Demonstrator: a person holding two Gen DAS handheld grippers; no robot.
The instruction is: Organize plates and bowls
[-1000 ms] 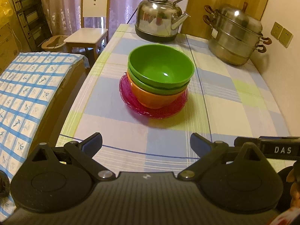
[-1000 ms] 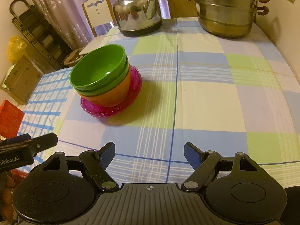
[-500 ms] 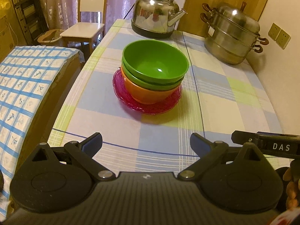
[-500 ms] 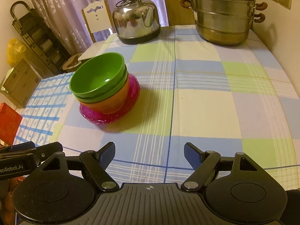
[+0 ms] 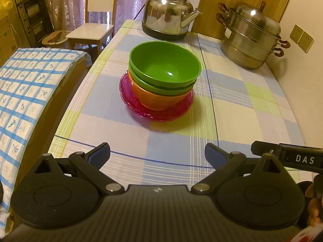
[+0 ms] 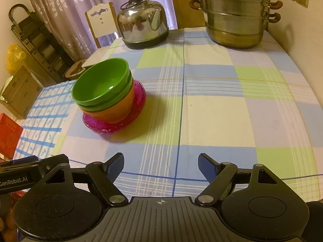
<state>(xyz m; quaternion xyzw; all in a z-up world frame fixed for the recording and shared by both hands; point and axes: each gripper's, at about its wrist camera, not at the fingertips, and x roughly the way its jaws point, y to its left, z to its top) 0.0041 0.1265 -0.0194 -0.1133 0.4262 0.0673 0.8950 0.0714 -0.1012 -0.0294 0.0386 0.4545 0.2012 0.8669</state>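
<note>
Two green bowls sit nested in an orange bowl, which stands on a pink plate on the checked tablecloth. The stack also shows in the right wrist view: green bowls, orange bowl, pink plate. My left gripper is open and empty, near the table's front edge, well short of the stack. My right gripper is open and empty, to the right of the left one, with the stack ahead to its left.
A steel kettle and a stacked steel steamer pot stand at the far end of the table. A white chair stands beyond the far left corner. A blue checked surface lies left of the table.
Both grippers have drawn back from the stack and risen a little; the bowls look smaller and farther away. Both stay open. The stack has not moved.
</note>
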